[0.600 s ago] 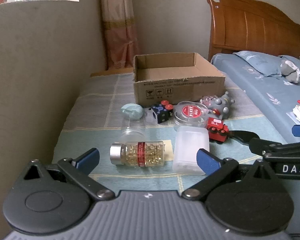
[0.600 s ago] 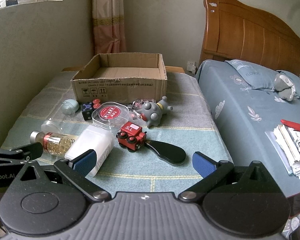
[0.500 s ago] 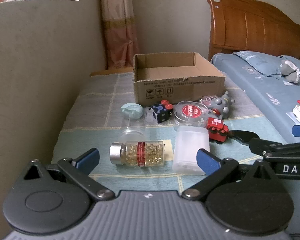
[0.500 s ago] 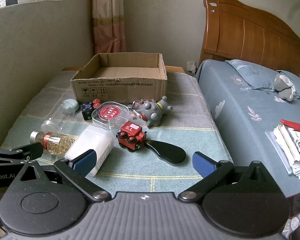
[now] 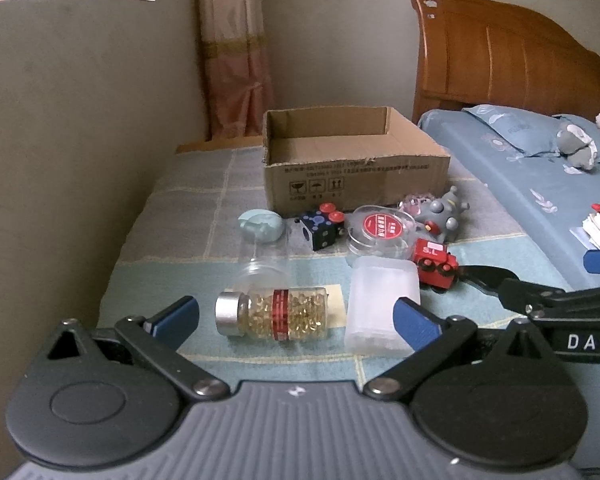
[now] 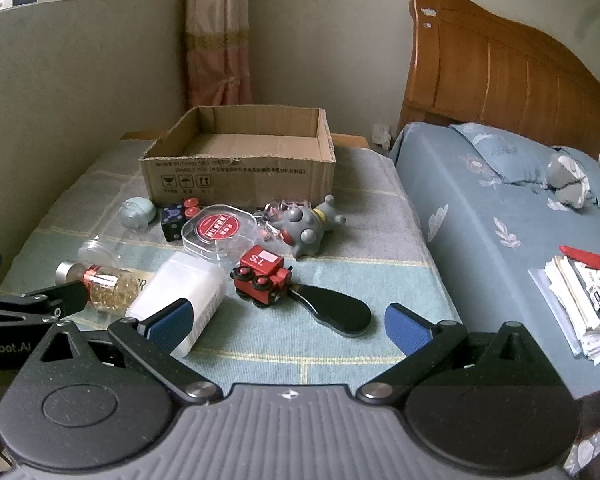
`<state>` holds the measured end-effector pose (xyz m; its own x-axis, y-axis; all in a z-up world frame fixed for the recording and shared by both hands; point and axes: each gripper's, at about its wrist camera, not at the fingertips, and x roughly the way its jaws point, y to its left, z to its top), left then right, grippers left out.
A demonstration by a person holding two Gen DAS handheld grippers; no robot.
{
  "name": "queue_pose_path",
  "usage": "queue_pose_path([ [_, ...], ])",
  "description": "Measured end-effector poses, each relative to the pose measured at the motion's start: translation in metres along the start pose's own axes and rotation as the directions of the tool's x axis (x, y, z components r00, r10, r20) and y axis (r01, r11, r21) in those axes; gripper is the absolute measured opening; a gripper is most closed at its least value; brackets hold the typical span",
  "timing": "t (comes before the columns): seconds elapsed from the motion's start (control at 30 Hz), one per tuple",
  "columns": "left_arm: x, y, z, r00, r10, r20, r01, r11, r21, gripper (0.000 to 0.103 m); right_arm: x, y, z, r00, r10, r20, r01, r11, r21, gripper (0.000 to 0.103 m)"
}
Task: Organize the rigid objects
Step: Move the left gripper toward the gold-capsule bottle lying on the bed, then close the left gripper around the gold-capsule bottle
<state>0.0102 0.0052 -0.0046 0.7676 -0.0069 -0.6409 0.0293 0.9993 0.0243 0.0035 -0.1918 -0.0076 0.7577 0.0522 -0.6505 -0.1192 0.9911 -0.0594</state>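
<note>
The left gripper has its blue pads spread wide with nothing between them; it hovers above the near edge of the checked cloth. Just past the pads lies the capsule bottle, on its side with its silver cap to the left. It looks like smooth glass or hard plastic, rigid but slippery and apt to roll, so a hold across the red-banded middle, jaws square to its length, seems safest. Touching its right end, or nearly so, is the frosted plastic case, flat-sided, probably light and easy to pinch across its narrow width.

The right gripper is likewise released, clasping nothing. Between and beyond its pads sits the black paddle-shaped tool, flat and low on the cloth, awkward to get under; its thin neck near the red toy train may be the better place. The train is blocky and stiff, likely wood, and its square cab gives two parallel faces.

Farther off are the round clear case with a red label, thin-walled and possibly brittle, the black cube with red buttons, the grey knobbly toy, a pale blue rounded thing and an empty clear jar. At the far end stands the open cardboard box, seemingly empty, the likely place for all of them.
</note>
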Motion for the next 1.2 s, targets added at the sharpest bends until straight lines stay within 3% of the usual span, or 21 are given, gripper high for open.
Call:
queue_pose_path([
  [0.6, 0.029, 0.019, 0.005, 1.0, -0.001, -0.017, 0.002, 0.999, 0.043, 0.102, 0.019, -0.019, 0.002, 1.0, 0.022, 0.007, -0.022, 0.999, -0.046, 0.103],
  [0.9, 0.06, 0.027, 0.0, 0.998, -0.034, -0.061, 0.037, 0.998, 0.047, 0.102, 0.059, -0.032, -0.012, 0.997, 0.021, -0.071, -0.025, 0.998, -0.054, 0.103],
  [1.2, 0.088, 0.03, -0.006, 0.991, -0.059, -0.122, 0.062, 0.998, 0.02, 0.102, 0.103, -0.058, -0.026, 0.989, -0.03, -0.143, 0.03, 1.0, -0.001, 0.103],
])
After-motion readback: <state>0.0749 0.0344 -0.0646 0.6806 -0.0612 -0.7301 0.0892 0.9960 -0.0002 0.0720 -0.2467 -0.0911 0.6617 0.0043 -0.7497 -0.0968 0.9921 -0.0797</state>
